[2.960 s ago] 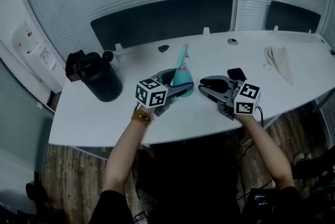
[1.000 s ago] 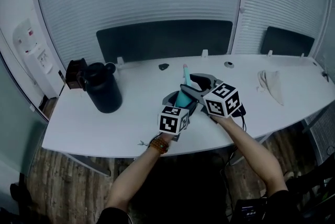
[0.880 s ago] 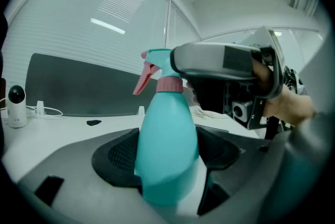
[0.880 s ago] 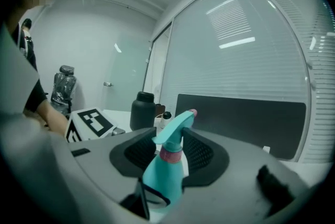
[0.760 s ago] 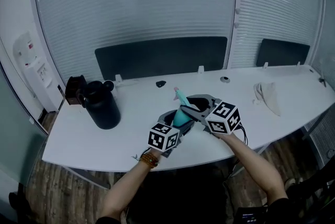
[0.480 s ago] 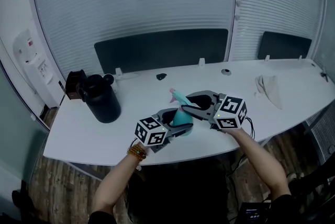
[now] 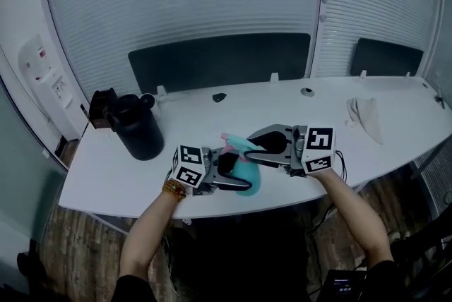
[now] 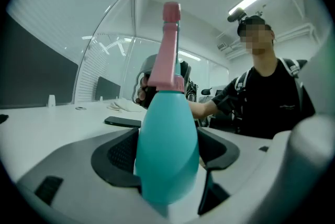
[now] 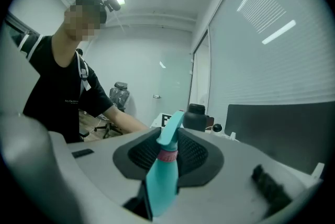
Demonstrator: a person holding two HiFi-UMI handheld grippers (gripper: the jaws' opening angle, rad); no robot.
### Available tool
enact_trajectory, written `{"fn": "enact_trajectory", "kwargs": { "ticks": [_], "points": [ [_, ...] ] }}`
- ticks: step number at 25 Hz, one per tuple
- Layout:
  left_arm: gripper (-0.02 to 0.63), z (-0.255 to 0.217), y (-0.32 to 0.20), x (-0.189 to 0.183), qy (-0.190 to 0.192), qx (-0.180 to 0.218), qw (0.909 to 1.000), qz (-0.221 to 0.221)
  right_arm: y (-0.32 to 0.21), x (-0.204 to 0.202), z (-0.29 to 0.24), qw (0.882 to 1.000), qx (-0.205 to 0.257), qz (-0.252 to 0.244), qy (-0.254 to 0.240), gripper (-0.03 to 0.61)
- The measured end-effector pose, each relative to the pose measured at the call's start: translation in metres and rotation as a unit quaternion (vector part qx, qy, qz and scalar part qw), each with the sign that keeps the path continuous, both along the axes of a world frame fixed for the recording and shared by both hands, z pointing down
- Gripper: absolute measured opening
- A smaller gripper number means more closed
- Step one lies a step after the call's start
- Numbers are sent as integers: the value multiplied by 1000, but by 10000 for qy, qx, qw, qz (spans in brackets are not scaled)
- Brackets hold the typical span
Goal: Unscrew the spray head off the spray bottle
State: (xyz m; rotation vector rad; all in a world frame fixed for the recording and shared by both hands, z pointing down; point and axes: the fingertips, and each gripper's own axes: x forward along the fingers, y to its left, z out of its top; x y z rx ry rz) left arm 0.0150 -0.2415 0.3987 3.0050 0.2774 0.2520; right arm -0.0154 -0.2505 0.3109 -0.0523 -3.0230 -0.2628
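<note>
Bottle [image 7: 248, 177]: tilted, just above the table's [image 7: 106, 170] near edge.
Left gripper [image 7: 235, 174]: wide jaws clamp the body — keep it still.
Right gripper [image 7: 252, 149]: jaws just closing round the head [image 7: 236, 142] — grip firmly, then twist.

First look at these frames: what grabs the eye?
The teal spray bottle, held tilted over the white table's near edge: the left gripper clamps its body. The right gripper, jaws just closing, has the spray head between them. A black jug stands at the table's left.
</note>
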Motion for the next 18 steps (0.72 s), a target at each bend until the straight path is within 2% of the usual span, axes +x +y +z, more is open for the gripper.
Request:
{"fn": "enact_trajectory", "kwargs": {
  "ticks": [2,3,4,5,6,7,8,9,10,11,12,14,16,18],
  "points": [
    [345,1,-12,2,-44,289,9982,-522,-7,4,-1,9997,90,230,-54,100],
    [345,2,-23,2,-89,428,9944,-957,-14,8,-2,9988,127,473,-88,101],
    [345,2,-37,-1,-144,541,9866,-1534,-23,13,-4,9966,172,788,-141,101],
    [345,2,-55,-7,-211,638,9717,-2262,-32,19,-8,9932,195,1127,-233,105],
    [345,1,-74,-18,-295,716,9473,-3107,-41,26,-12,9887,145,1446,-378,123],
    [345,1,-92,-32,-389,758,9136,-3977,-48,33,-18,9834,-7,1724,-568,143],
    [345,1,-107,-47,-484,765,8752,-4751,-54,38,-23,9774,-237,1952,-773,170],
    [345,2,-116,-60,-577,769,8399,-5342,-59,41,-28,9713,-489,2123,-952,197],
    [345,2,-121,-69,-696,831,8126,-5727,-61,41,-31,9660,-714,2238,-1078,222],
    [345,1,-122,-72,-864,985,7934,-5944,-63,39,-32,9621,-891,2313,-1134,243],
    [345,0,-122,-71,-1068,1210,7798,-6049,-63,34,-32,9600,-1012,2362,-1116,256],
    [345,-1,-121,-61,-1419,1641,7632,-6087,-60,20,-30,9593,-1123,2409,-954,292],
    [345,-1,-119,-49,-1615,1872,7553,-6070,-57,8,-25,9580,-1205,2485,-776,336],
    [345,-1,-118,-41,-1745,2007,7481,-6079,-59,3,-21,9509,-1311,2715,-704,367]
  ]
}}
